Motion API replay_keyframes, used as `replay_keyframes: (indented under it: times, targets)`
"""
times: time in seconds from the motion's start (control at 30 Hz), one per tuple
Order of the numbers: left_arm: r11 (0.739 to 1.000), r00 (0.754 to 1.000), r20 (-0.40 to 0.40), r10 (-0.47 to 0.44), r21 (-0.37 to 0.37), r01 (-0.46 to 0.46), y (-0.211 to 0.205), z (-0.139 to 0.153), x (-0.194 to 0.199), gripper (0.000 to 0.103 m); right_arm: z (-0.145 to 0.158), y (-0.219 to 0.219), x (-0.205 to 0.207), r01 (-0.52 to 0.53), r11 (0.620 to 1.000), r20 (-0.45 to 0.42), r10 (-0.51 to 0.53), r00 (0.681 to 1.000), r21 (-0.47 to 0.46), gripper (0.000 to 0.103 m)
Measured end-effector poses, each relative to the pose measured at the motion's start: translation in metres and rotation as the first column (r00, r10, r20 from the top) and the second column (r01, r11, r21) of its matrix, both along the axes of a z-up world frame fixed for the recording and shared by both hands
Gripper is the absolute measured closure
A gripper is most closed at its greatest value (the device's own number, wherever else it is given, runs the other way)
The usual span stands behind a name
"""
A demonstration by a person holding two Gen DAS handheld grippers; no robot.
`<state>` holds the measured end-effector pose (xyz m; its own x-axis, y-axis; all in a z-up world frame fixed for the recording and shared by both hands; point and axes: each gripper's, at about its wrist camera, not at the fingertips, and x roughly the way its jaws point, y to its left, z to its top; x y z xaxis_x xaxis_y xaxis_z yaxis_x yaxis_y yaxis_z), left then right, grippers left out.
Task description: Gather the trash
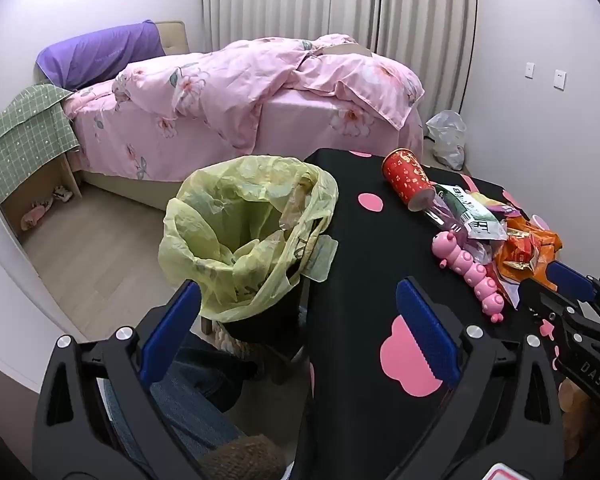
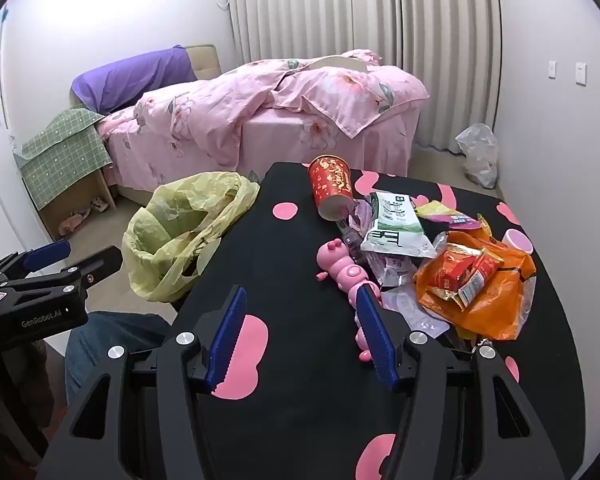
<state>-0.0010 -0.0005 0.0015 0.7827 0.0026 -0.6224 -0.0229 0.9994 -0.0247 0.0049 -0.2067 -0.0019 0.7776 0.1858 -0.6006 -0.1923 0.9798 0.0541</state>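
Note:
A bin lined with a yellow-green bag [image 1: 248, 232] stands on the floor at the left edge of the black table with pink spots [image 1: 364, 248]. Trash is heaped on the table's right side: a red paper cup [image 2: 332, 190] on its side, a green-and-white packet [image 2: 396, 224], an orange wrapper bag [image 2: 480, 280] and clear wrappers. A pink caterpillar toy [image 2: 344, 264] lies beside the heap. My left gripper [image 1: 300, 324] is open and empty, spanning the bin's near rim and the table edge. My right gripper [image 2: 302, 336] is open and empty over the table, its right pad just in front of the toy's tail.
A bed with a pink floral quilt [image 1: 260, 92] and purple pillow [image 1: 100, 54] fills the back. A green checked cloth [image 1: 28, 132] covers a bedside stand at the left. A white plastic bag [image 2: 478, 154] lies on the floor by the curtain. A person's jeans-clad leg [image 1: 192, 400] is below the bin.

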Motion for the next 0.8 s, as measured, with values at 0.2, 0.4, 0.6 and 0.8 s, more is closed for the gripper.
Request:
replay_keyframes:
  times: [0.2,0.4,0.6,0.8]
  targets:
    - [1.000,1.000,-0.013,-0.002,-0.005,0.002,-0.001,0.001,0.001,0.010,0.000,-0.001,0.000,0.003,1.000,0.002,-0.003,1.000,-0.002,0.049]
    - [1.000,1.000,-0.015,-0.012,-0.010,0.012,-0.003,0.001,-0.001,0.010,-0.003,-0.002,-0.001,0.004,1.000,0.006,-0.004,1.000,-0.002,0.048]
    - [1.000,1.000,0.014,-0.021,0.003,0.021,-0.005,0.008,-0.006,0.010,0.006,-0.002,-0.001,0.022,1.000,0.042,-0.022,0.999,-0.004,0.049]
    - [1.000,1.000,0.023,-0.019,0.003,0.019,-0.002,0.009,-0.008,0.010,0.009,-0.002,0.000,0.023,1.000,0.052,-0.023,0.998,0.006,0.049]
